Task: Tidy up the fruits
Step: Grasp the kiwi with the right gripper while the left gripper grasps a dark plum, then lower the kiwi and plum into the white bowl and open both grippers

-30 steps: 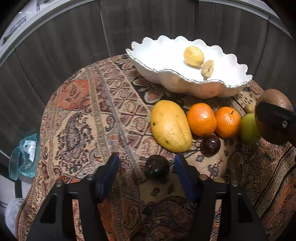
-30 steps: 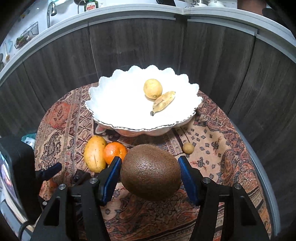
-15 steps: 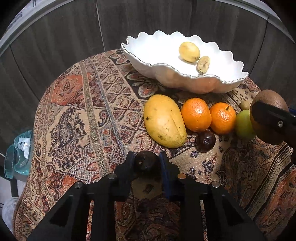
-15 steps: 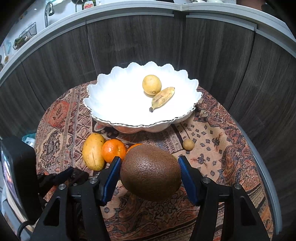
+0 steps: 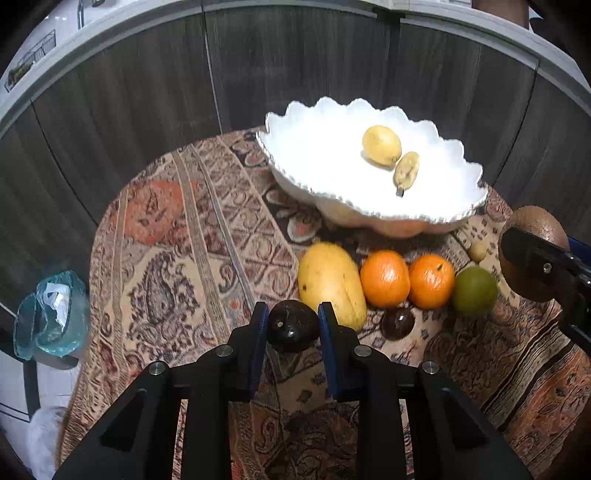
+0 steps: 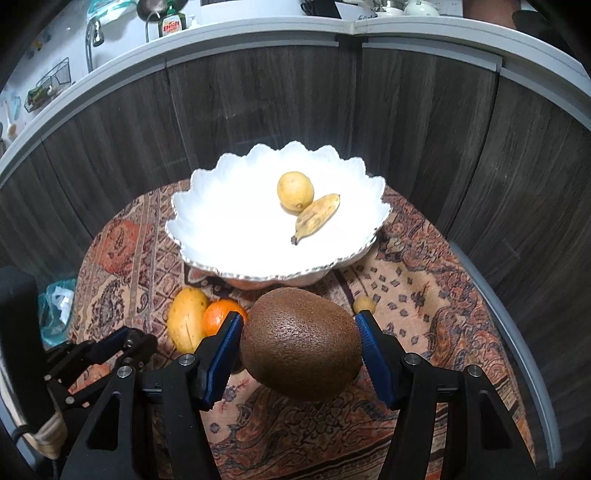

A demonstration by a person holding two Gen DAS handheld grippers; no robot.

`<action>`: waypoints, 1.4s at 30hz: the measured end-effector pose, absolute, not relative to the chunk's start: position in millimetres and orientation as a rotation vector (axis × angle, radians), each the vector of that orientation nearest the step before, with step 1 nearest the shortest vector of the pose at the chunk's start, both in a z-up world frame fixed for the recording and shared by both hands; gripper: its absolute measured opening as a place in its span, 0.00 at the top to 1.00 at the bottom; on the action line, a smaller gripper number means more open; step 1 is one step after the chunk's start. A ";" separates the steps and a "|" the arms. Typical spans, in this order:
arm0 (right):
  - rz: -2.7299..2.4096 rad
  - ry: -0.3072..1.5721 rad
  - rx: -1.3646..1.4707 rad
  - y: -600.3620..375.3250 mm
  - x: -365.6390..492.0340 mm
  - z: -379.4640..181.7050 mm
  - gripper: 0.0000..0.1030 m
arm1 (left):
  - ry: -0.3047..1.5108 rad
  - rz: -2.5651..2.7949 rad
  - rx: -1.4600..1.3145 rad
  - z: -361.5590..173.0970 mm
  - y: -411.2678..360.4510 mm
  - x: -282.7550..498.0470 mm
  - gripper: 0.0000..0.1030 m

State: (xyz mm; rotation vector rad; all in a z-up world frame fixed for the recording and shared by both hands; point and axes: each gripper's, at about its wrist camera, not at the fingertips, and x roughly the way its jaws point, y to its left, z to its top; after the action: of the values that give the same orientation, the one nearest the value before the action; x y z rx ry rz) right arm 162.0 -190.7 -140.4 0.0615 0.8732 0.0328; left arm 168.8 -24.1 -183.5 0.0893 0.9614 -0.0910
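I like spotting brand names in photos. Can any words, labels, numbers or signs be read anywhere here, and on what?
No text can be read with certainty.
Green bottle on the counter at the back: a red label with white lettering, too small and blurred to read.
White bowl, patterned cloth, brown fruit, dark fruit and both claws: no writing visible.

I see dark wood-grain panels curving behind a counter draped in patterned cloth. Above, a pale ledge carries a faucet and a dish-soap bottle.
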 end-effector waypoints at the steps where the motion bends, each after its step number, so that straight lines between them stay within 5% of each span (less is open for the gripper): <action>1: 0.033 0.869 0.062 -191.5 163.1 -138.5 0.39 | 0.954 -0.093 0.091 -179.1 -24.8 170.6 0.73; 24: -0.004 0.722 0.059 -211.4 234.5 -80.9 0.39 | 0.780 -0.160 0.096 -103.8 -50.5 259.6 0.73; 42: 0.004 0.900 0.049 -206.8 296.5 -150.1 0.39 | 0.887 -0.167 0.111 -161.6 -57.1 317.4 0.73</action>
State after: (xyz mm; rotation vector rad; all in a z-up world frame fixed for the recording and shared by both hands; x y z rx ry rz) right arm 296.5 -206.8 -150.1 0.0487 0.8996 0.0040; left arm 317.4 -57.1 -161.6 0.1111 0.8870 -0.1669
